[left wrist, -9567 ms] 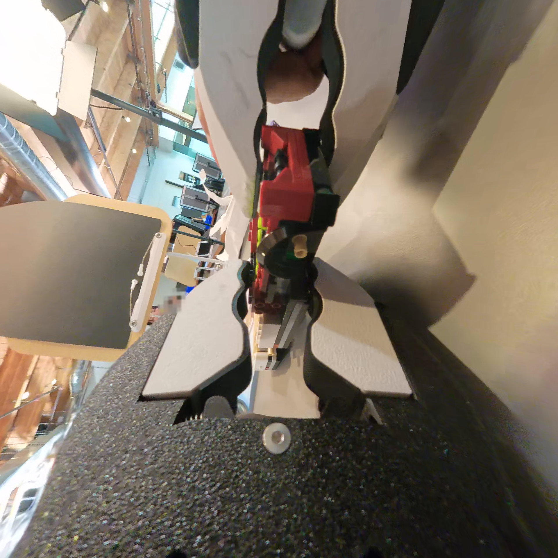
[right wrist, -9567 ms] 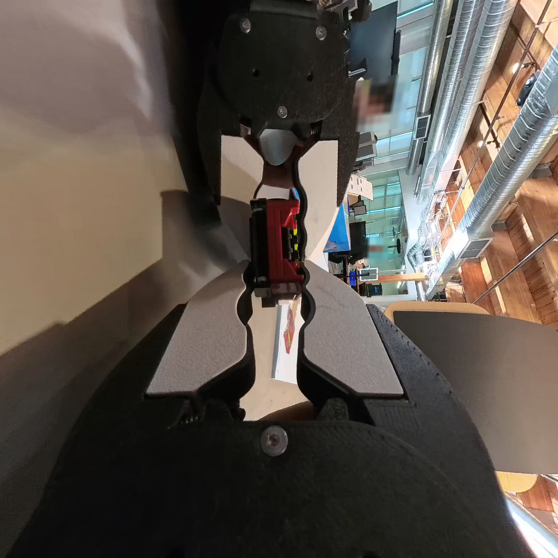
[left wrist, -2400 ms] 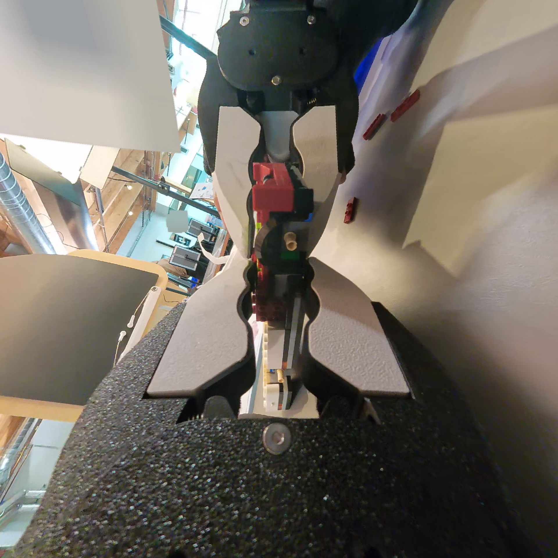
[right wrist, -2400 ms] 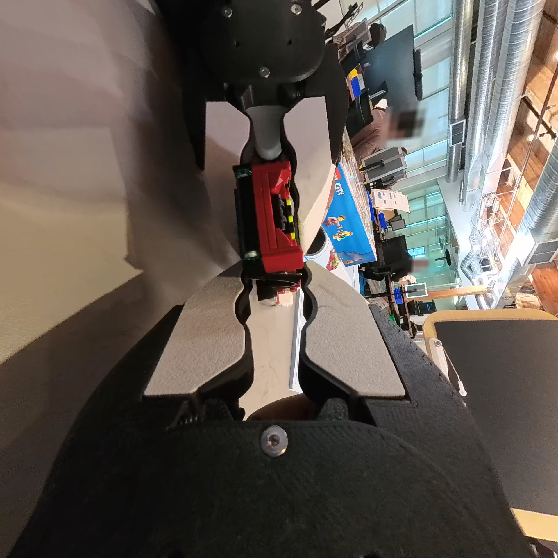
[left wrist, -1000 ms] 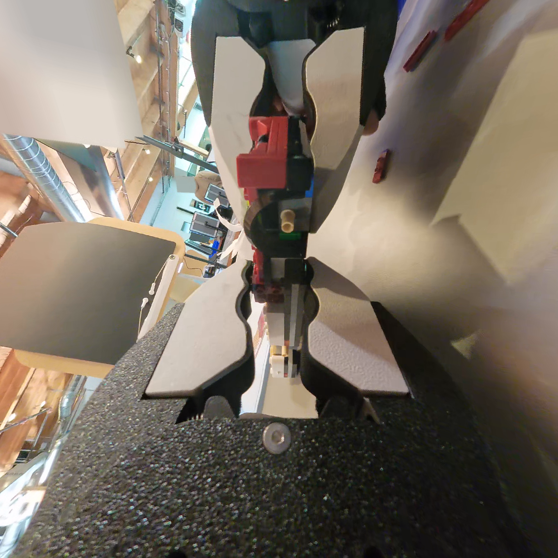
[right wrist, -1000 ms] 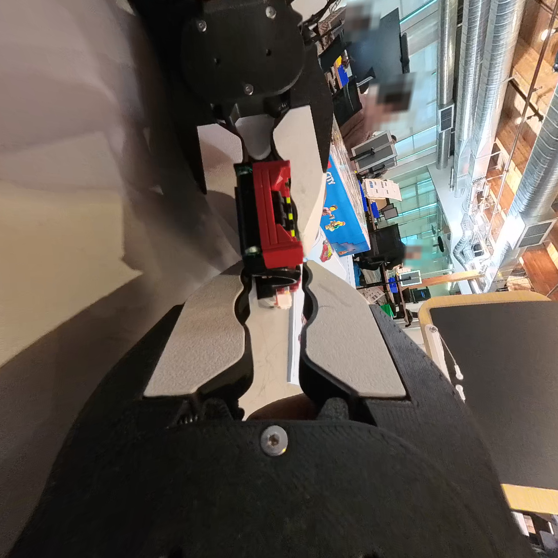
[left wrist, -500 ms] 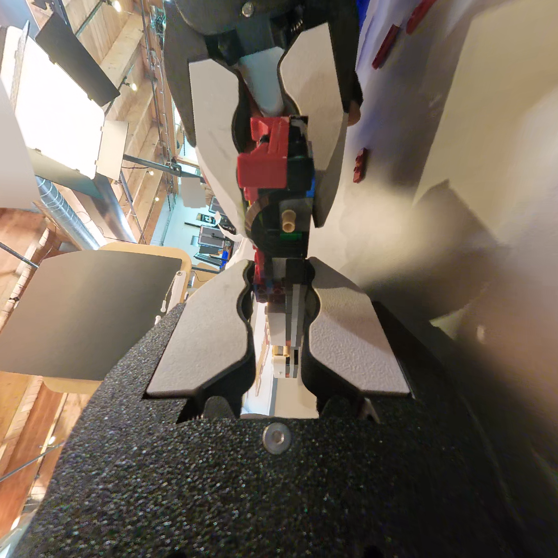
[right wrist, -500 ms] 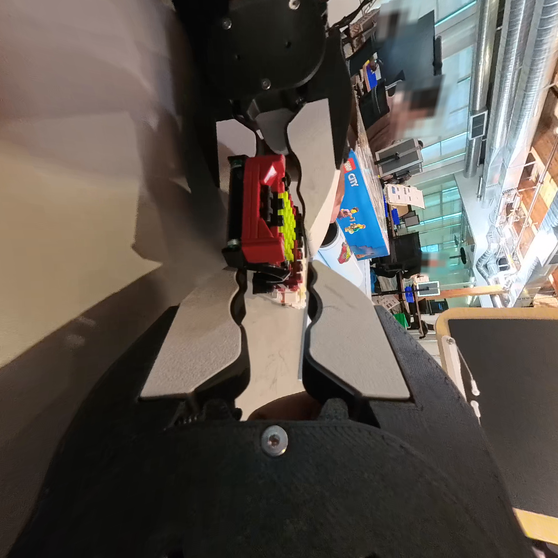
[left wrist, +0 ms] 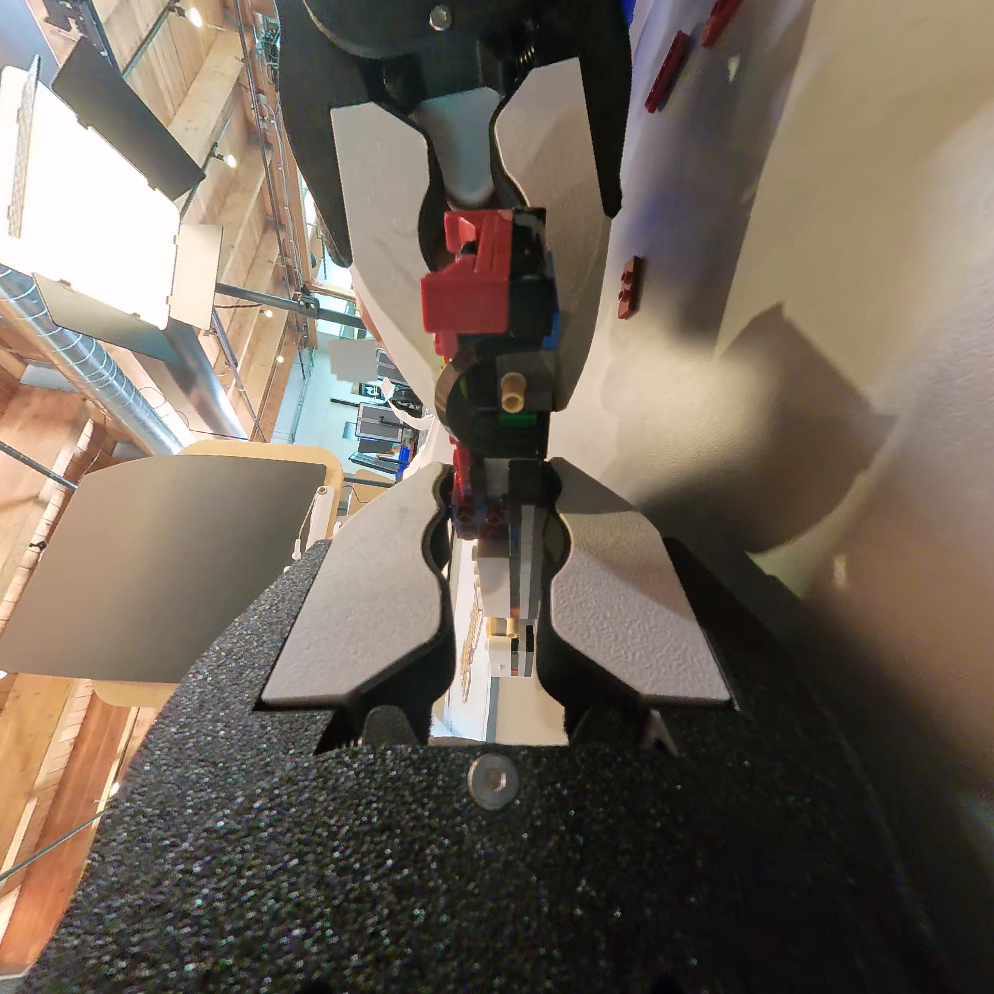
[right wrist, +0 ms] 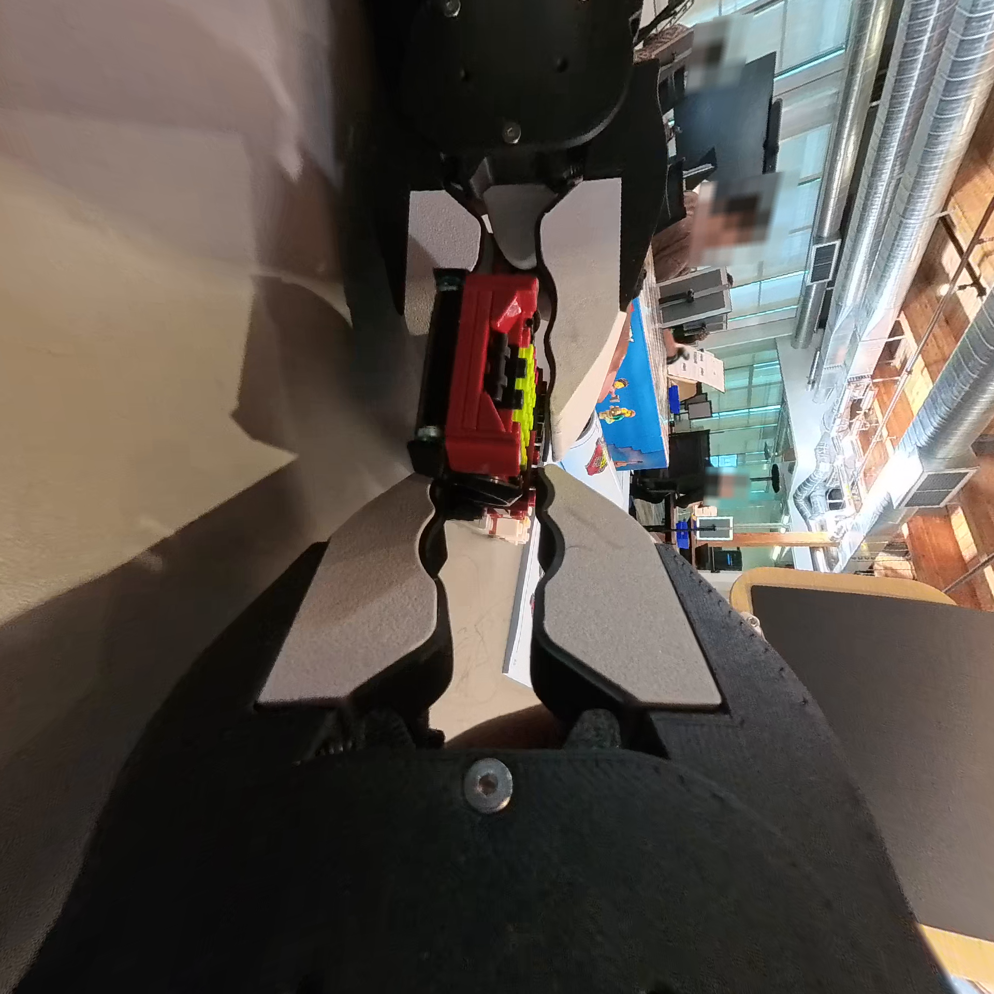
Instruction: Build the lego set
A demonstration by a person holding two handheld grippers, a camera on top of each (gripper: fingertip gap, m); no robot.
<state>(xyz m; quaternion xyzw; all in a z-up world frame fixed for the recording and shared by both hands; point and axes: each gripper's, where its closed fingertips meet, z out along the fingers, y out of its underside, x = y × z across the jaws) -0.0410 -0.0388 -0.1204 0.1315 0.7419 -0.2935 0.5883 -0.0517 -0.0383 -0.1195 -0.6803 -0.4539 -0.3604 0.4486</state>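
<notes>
A pale, matte tabletop fills the right side of the left wrist view, with sharp-edged shadows across it. Off to the left of that view stands a dark board with a light wooden rim, and in the right wrist view a blue printed cardboard box sits farther back on the table.

Held in the air between the two tools is a red and black toy-brick vehicle model with a yellow patch on one face (the yellow shows only in the right wrist view). The left gripper is narrowed onto the model's near end, its fingertips pressed against the dark red and grey bricks there. The right gripper faces it from the opposite end and is likewise narrowed onto the model, clamped across the black underside and red body, though the contact on its left tip is a little hard to judge under the shadow.

Three small dark red loose bricks lie on the tabletop to the right of the far gripper, well apart from the model.
</notes>
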